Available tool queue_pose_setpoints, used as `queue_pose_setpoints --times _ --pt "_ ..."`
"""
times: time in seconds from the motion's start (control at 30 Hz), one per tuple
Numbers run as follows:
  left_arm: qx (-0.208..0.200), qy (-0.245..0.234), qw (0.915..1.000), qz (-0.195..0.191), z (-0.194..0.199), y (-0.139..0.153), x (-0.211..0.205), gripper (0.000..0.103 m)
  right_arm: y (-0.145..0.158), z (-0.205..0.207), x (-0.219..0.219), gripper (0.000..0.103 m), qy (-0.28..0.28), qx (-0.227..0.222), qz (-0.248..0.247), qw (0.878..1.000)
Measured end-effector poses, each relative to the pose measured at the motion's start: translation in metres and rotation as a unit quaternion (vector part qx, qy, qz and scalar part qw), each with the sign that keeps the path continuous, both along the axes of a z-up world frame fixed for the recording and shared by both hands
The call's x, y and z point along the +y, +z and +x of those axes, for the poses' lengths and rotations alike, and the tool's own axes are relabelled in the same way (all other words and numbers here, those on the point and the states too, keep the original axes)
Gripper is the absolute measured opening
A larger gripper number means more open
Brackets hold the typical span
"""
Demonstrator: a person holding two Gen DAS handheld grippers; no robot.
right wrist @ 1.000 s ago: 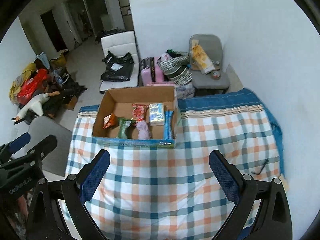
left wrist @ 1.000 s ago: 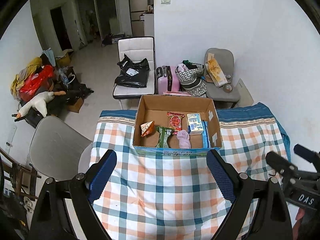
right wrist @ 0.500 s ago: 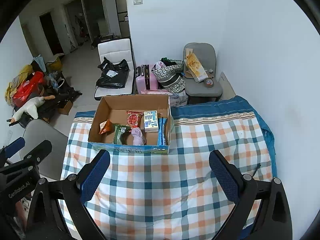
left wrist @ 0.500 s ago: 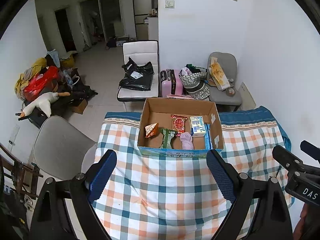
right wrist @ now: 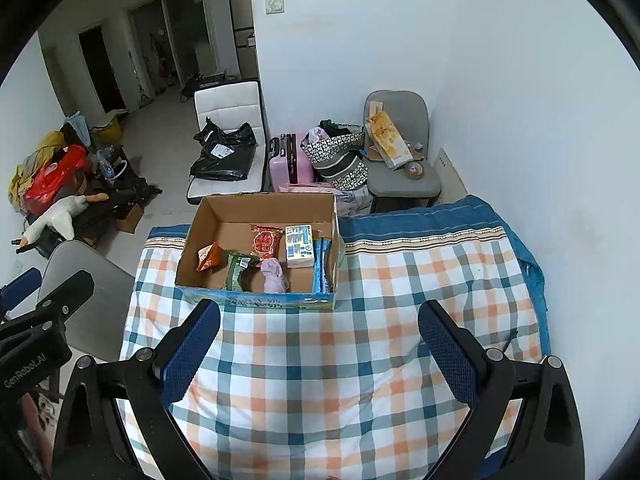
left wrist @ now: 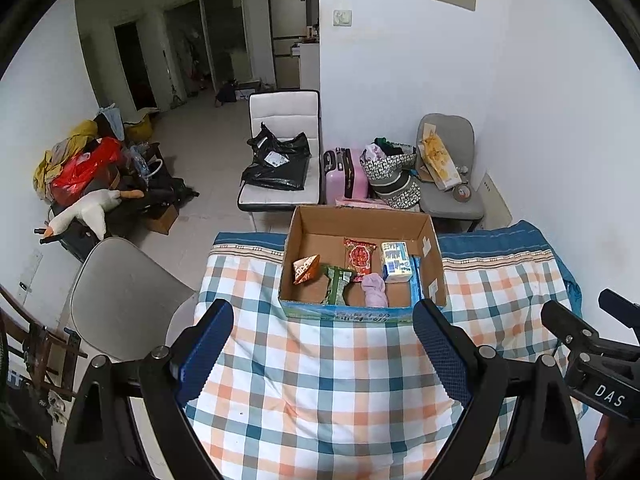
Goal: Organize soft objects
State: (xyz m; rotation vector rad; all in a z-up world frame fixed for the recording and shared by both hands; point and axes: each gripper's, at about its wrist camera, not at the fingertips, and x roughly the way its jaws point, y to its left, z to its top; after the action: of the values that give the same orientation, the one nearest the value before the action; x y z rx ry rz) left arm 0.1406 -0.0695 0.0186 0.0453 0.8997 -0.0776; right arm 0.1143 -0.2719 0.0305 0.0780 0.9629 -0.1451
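Note:
An open cardboard box point(left wrist: 434, 256) point(right wrist: 192, 240) stands at the far end of a table under a checked cloth point(left wrist: 320, 380) point(right wrist: 328, 368). Inside lie an orange snack bag point(left wrist: 306, 268) point(right wrist: 209, 257), a green packet point(left wrist: 338, 285) point(right wrist: 237, 270), a red packet point(left wrist: 360, 254) point(right wrist: 266, 240), a white and blue tissue pack point(left wrist: 396, 262) point(right wrist: 300, 246) and a lilac soft roll point(left wrist: 375, 290) point(right wrist: 274, 276). My left gripper point(left wrist: 322, 348) and right gripper point(right wrist: 320, 344) both hover open and empty above the cloth, well short of the box.
A grey chair point(left wrist: 120, 300) stands at the table's left side. Beyond the table are a white chair with black bags point(left wrist: 280, 160), a pink suitcase point(left wrist: 346, 178), patterned bags and a grey chair point(left wrist: 448, 176). A plush goose point(left wrist: 86, 212) lies on clutter at far left.
Both grippers have pulled back and risen away from the box, which now looks smaller and farther. Both stay open and empty.

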Motion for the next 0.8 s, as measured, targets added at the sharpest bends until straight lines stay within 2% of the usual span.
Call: queue_pose_setpoints --times 0.2,0.8 --pt "-0.004 -0.002 1.0000 -0.001 0.0008 0.0086 0.0008 0.092 0.0024 0.0000 -0.0004 0.101 0.000 -0.001 0.000 1.000" --pt "-0.004 -0.001 1.0000 -0.001 -0.0010 0.0079 0.0006 0.092 0.0062 -0.0009 -0.0012 0.101 0.001 -0.004 -0.003 1.000"
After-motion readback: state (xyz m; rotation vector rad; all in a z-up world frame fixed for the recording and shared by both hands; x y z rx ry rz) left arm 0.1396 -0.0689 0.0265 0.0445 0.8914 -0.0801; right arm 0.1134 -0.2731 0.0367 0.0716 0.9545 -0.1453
